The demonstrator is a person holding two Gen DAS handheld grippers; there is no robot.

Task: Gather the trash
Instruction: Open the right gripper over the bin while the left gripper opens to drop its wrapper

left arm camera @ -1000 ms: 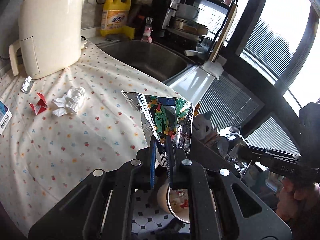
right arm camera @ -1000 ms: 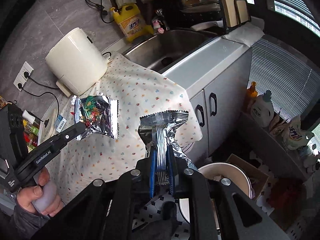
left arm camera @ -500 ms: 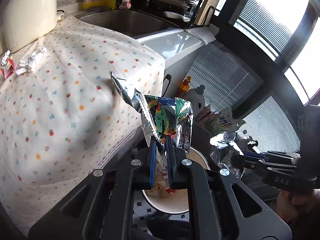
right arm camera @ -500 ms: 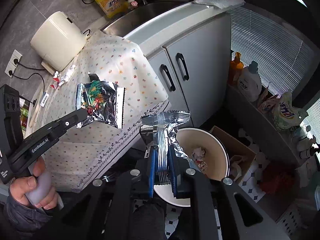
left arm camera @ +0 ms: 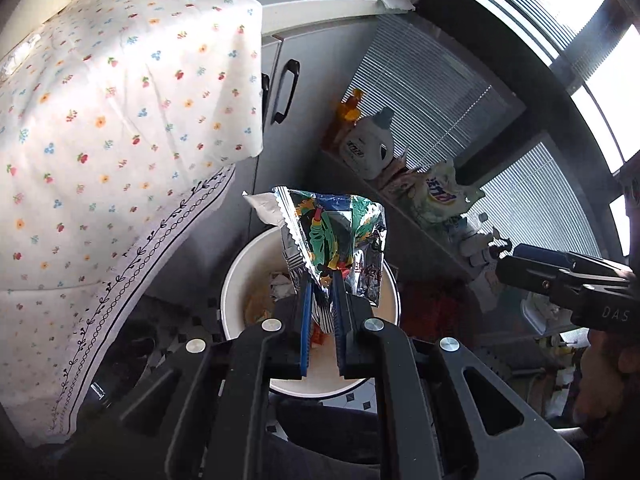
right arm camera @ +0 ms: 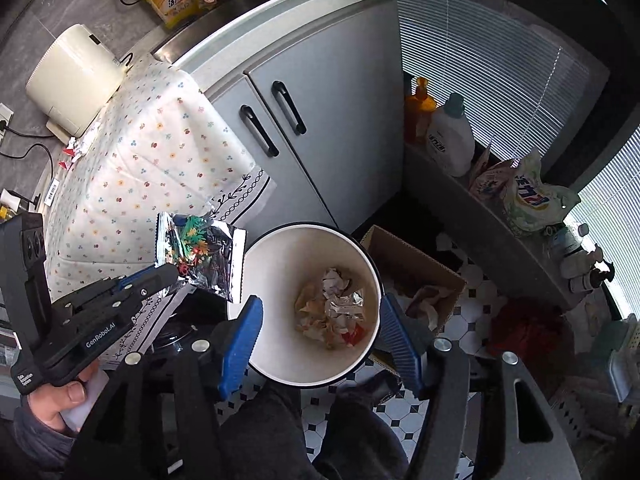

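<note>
My left gripper (left arm camera: 320, 280) is shut on a colourful foil snack wrapper (left arm camera: 340, 240) and holds it above the white round trash bin (left arm camera: 232, 280) on the floor. In the right wrist view the same wrapper (right arm camera: 200, 252) hangs at the bin's left rim, pinched by the left gripper (right arm camera: 172, 272). My right gripper (right arm camera: 320, 312) is open and empty, its blue fingers (right arm camera: 240, 340) spread over the bin (right arm camera: 280, 360). Crumpled paper and a silver foil wrapper (right arm camera: 336, 308) lie inside the bin.
A floral cloth (right arm camera: 140, 160) covers the counter, with small scraps (right arm camera: 76, 148) near a cream appliance (right arm camera: 72, 76). Grey cabinet doors (right arm camera: 320, 120) stand behind the bin. A cardboard box (right arm camera: 412, 276) sits to its right. Detergent bottles (right arm camera: 448, 140) line a low shelf.
Both grippers moved from the counter down over the bin. My right gripper opened and its silver foil wrapper dropped into the bin. My left gripper still holds its wrapper.
</note>
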